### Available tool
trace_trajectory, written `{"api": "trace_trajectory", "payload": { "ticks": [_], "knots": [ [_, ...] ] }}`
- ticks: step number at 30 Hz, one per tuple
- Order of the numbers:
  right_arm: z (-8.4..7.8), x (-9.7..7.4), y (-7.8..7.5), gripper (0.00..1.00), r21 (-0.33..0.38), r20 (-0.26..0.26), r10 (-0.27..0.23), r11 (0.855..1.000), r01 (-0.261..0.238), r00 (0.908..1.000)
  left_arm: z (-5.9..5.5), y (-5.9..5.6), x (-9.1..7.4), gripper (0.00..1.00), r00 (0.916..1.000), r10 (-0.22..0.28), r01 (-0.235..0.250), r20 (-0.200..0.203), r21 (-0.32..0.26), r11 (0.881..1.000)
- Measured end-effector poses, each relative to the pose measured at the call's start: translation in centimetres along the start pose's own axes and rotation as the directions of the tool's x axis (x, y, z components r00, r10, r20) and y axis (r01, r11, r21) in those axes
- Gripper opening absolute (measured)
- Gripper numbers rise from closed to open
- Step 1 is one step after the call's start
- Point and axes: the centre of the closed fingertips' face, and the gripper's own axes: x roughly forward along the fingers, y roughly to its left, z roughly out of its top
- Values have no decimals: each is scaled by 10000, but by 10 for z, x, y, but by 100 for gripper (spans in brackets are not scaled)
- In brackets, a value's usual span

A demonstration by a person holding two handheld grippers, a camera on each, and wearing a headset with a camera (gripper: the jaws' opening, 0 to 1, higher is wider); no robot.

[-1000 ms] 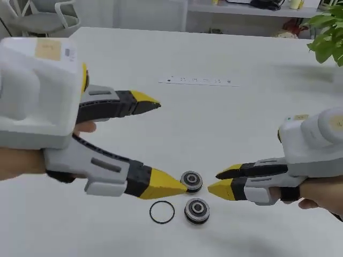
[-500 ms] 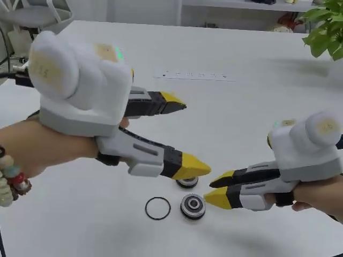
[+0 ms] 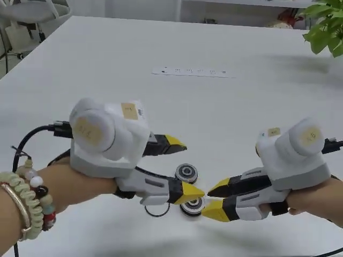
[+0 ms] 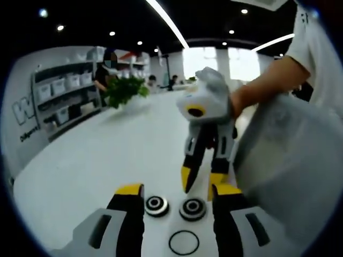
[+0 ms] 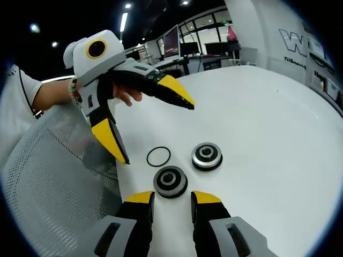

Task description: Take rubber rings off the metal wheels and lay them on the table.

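Left gripper jaws spread wide; right gripper narrower.

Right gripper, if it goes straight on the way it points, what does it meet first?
The right gripper would probably meet the nearer metal wheel first; it lies just ahead of the jaw tips.

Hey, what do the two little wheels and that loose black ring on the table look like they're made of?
Near wheel and far wheel: probably metal, since the pale silver-grey rings on their faces catch the light. Their dark bands could be rubber or dark metal. Loose ring: likely rubber; it is thin and matte black, with no glint.
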Motion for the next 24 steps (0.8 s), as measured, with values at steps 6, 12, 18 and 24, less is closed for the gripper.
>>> {"api": "trace_trajectory", "payload": {
  "ticks": [6, 12, 18, 24],
  "knots": [
    [-2, 5, -1, 24, -451, -168, -145, 9989, 137, 9998, -21, -1, 5, 47, 9990, -50, 40, -452, -215, 9998],
    [-5, 8, -1, 23, -762, -309, -167, 9970, 143, 9994, -32, -5, 16, 44, 9960, -250, 217, -863, -391, 9990],
    [-4, 11, -1, 21, -1025, -329, -179, 9946, 144, 9993, -31, -14, 24, 36, 9949, -420, 412, -916, -106, 9991],
    [-5, 11, -1, 20, -1155, -326, -125, 9933, 87, 9994, -38, -15, 28, 27, 9926, -410, 434, -1144, 188, 9989]
  ]
}}
